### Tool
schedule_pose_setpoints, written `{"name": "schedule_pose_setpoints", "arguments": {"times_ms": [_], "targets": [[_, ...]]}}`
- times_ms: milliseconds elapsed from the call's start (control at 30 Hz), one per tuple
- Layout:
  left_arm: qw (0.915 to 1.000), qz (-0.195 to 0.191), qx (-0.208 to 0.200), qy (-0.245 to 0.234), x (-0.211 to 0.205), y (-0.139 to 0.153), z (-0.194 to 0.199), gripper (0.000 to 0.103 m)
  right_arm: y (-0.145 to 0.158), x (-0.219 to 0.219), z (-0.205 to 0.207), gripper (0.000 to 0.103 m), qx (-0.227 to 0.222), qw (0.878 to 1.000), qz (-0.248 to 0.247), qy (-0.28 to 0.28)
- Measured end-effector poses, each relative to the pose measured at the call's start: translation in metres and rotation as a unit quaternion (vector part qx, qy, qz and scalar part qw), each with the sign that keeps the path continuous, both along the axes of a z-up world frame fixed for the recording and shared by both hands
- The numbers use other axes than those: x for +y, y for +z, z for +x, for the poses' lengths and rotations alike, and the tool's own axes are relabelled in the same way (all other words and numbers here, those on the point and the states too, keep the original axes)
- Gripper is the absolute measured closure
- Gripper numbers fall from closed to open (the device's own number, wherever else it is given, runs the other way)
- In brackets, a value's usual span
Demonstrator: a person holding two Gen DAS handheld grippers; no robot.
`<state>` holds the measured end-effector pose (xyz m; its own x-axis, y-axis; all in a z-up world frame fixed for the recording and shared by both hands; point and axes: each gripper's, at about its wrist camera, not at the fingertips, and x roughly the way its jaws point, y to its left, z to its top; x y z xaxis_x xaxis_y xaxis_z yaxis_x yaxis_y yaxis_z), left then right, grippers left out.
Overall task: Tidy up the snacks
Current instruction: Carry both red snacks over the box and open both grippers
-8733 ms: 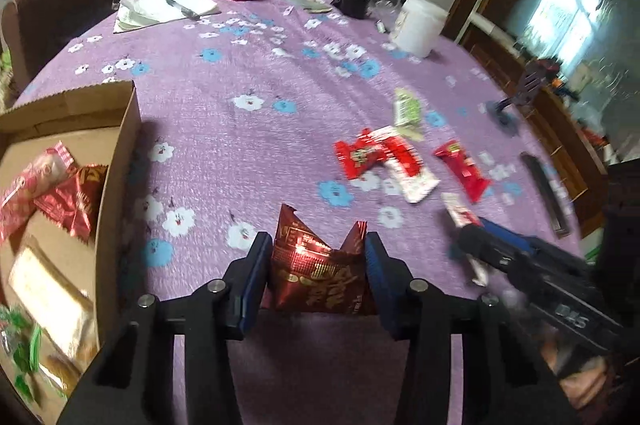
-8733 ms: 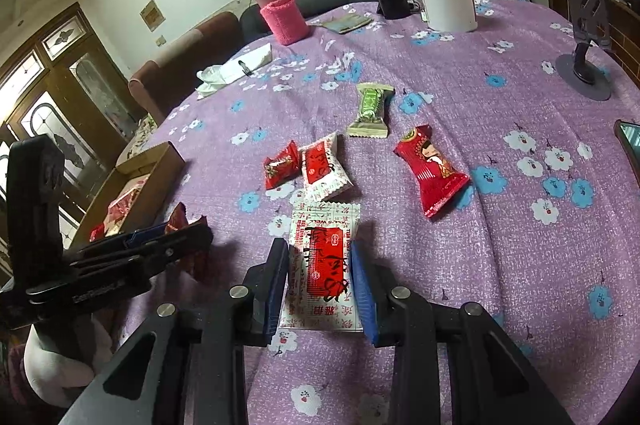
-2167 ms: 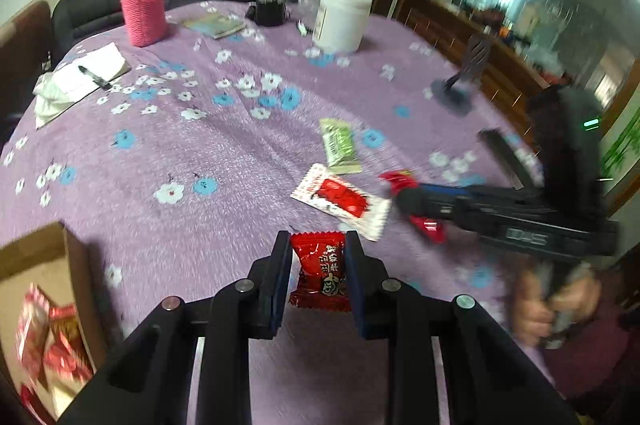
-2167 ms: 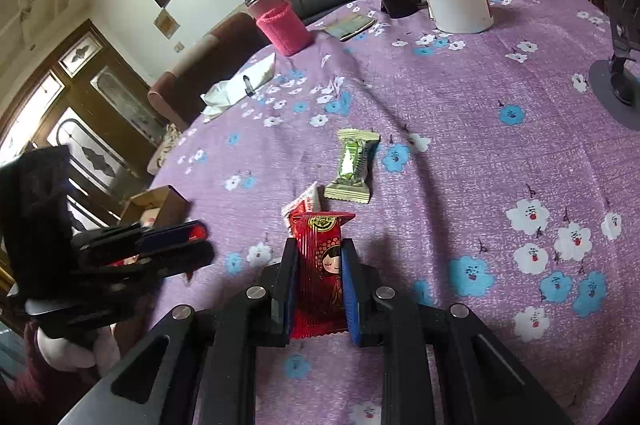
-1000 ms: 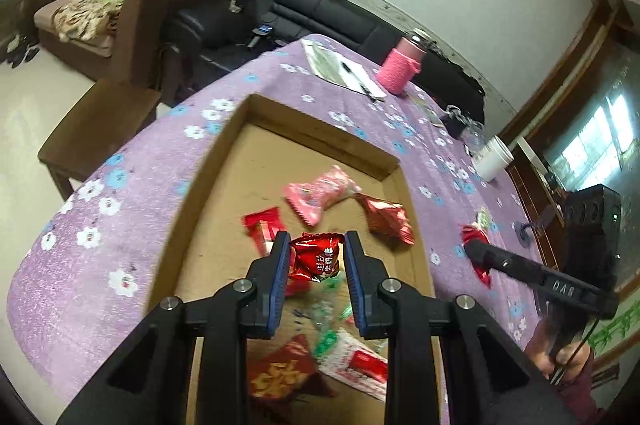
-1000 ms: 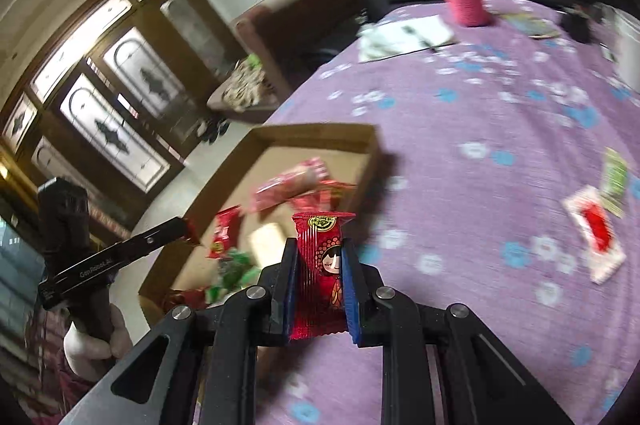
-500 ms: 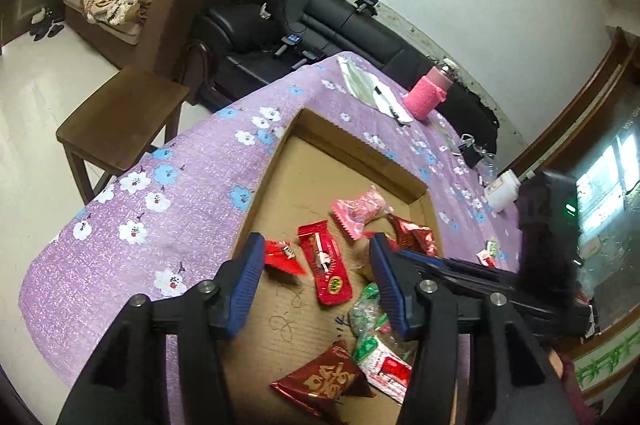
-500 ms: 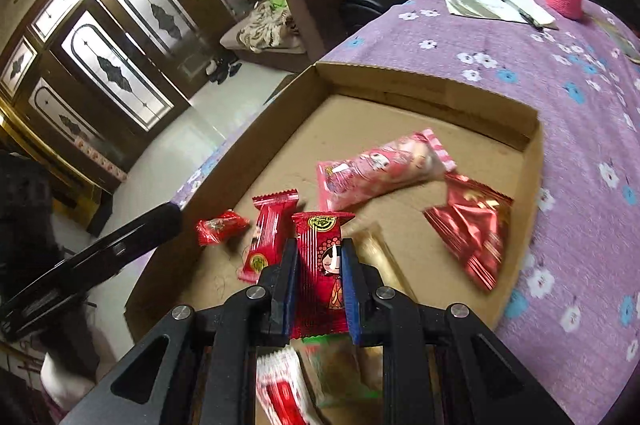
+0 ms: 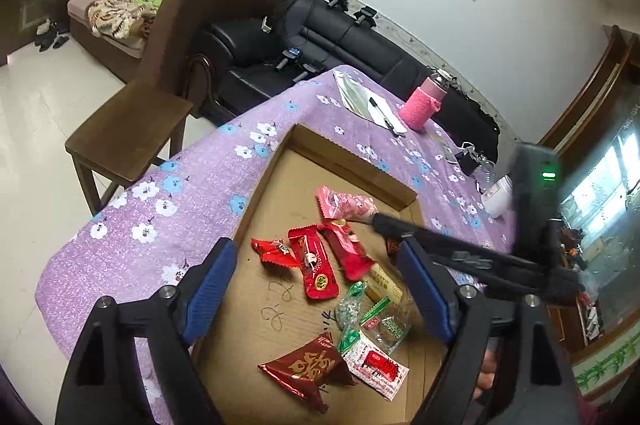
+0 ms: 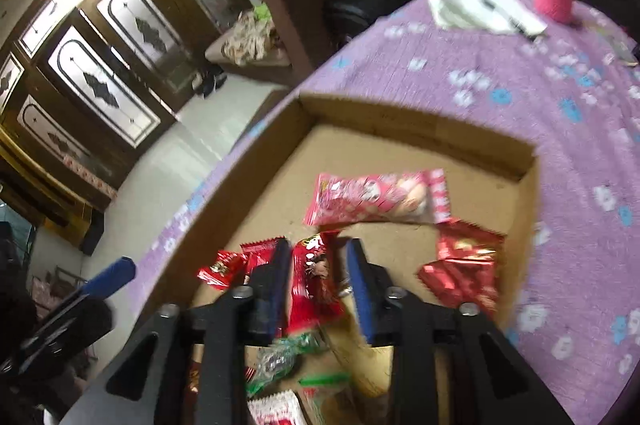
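Observation:
A shallow cardboard box [image 9: 276, 161] sits on the purple flowered tablecloth and holds several wrapped snacks. My left gripper [image 9: 316, 285] is wide open and empty, high above the box. My right gripper [image 10: 318, 265] has its jaws parted over the box; a long red snack with a face print [image 10: 310, 285] lies between them on the box floor, also seen in the left wrist view [image 9: 344, 249]. The right gripper [image 9: 380, 221] reaches in from the right there. A pink packet [image 10: 380, 197] and a shiny red packet [image 10: 464, 269] lie further in.
A pink-sleeved flask [image 9: 424, 103], paper with a pen [image 9: 368, 103] and a white jar [image 9: 498, 199] stand on the far table. A wooden chair [image 9: 132, 121] stands by the table's left edge. The box wall [image 10: 416, 133] rises ahead.
My right gripper has opened and let go of the long red snack, which now lies in the box. My left gripper has opened wider and stays above the box.

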<state>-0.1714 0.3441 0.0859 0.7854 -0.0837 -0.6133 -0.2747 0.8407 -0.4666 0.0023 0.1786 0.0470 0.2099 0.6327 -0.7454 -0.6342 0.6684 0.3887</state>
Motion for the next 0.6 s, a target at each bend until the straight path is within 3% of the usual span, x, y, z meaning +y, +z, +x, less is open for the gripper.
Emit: {"name": "schedule_pose_setpoints", "arguments": {"times_ms": [67, 200, 267, 433, 600], "targets": [[0.9999, 0.010, 0.003, 0.004, -0.005, 0.002, 0.001, 0.020, 0.017, -0.016, -0.007, 0.042, -0.034, 0.999, 0.004, -0.012], [0.9989, 0.045, 0.001, 0.014, -0.020, 0.010, 0.001, 0.020, 0.044, -0.054, -0.022, 0.028, -0.105, 0.993, -0.017, -0.042], [0.9969, 0.077, 0.001, 0.017, -0.031, 0.015, 0.001, 0.018, 0.052, -0.074, -0.027, 0.014, -0.139, 0.988, -0.035, -0.058], [0.9850, 0.171, -0.004, 0.020, -0.076, 0.031, 0.005, 0.006, 0.060, -0.128, -0.041, 0.009, -0.205, 0.973, -0.061, -0.091], [0.9774, 0.210, -0.005, -0.029, -0.124, 0.037, 0.020, 0.005, 0.054, -0.181, -0.050, 0.004, -0.253, 0.954, -0.117, -0.111]]}}
